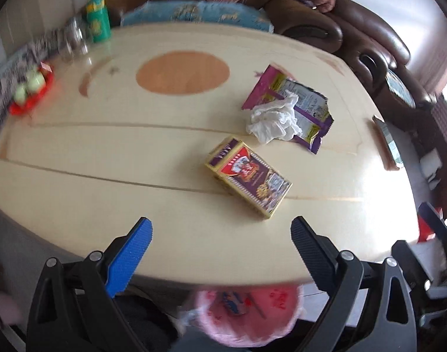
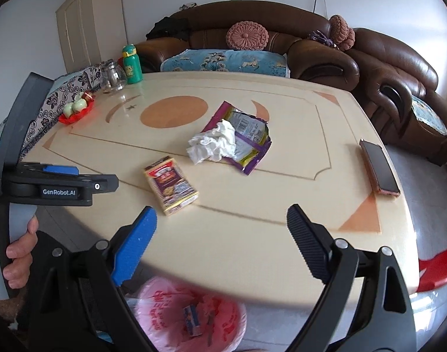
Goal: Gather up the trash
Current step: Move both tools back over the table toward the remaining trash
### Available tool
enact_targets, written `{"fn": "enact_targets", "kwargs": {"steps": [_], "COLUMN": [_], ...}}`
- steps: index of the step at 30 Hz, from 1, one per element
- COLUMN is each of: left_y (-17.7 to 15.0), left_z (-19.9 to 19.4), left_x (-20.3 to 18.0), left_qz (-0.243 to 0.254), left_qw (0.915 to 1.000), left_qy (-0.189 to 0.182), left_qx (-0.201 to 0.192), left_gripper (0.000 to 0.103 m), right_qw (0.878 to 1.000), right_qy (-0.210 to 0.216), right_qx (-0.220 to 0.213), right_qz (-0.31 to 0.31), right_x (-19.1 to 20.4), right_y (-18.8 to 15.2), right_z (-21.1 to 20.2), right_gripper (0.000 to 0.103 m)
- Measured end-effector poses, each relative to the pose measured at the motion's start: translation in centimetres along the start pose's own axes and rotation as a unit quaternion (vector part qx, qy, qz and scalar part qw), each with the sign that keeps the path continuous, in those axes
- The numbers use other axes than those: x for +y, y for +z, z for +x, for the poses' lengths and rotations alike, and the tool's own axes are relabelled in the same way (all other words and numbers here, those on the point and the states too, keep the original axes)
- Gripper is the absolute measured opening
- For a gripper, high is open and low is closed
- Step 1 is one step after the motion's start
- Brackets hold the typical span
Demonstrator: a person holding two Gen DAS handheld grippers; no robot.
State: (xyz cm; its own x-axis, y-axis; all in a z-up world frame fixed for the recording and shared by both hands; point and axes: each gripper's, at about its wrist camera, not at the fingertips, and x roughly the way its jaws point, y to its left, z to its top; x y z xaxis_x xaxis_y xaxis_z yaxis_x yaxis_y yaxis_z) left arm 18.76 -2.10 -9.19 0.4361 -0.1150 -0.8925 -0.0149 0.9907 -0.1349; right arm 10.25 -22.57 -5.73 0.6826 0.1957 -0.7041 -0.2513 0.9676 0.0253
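Crumpled white tissue (image 2: pixel 213 142) atop torn purple wrapper (image 2: pixel 246 143); flat yellow box (image 2: pixel 171 186) nearby

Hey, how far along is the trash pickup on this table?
Some is done: the pink bag-lined bin below the table edge already holds a small carton. Nothing is in hand; the left gripper and right gripper both have open, empty jaws. Left on the table: the yellow box, crumpled tissue and torn purple wrapper.

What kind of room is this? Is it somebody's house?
Most likely a living room in a home. A brown leather sofa with round knitted cushions curves behind a cream table, which holds a green drink bottle and a phone. A cupboard stands by the wall.
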Motion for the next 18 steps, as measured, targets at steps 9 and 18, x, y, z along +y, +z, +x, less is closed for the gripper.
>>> {"fn": "enact_targets", "kwargs": {"steps": [9, 18], "left_y": [3.6, 5.0], "left_z": [6.4, 9.2], "left_x": [-0.5, -1.0], "left_qz": [-0.097, -0.124], "left_qw": [0.9939, 0.9883], "left_qy": [0.006, 0.033], "left_qx": [0.053, 0.082], "left_gripper": [0.093, 0.093], "right_qw": [0.998, 0.992], "right_qy": [0.052, 0.11], "right_qx": [0.019, 0.065], "right_qz": [-0.018, -0.01], "right_x": [-4.3, -7.5], "right_y": [3.9, 6.5], "right_z": [6.4, 13.6], "right_gripper": [0.088, 0.088]}}
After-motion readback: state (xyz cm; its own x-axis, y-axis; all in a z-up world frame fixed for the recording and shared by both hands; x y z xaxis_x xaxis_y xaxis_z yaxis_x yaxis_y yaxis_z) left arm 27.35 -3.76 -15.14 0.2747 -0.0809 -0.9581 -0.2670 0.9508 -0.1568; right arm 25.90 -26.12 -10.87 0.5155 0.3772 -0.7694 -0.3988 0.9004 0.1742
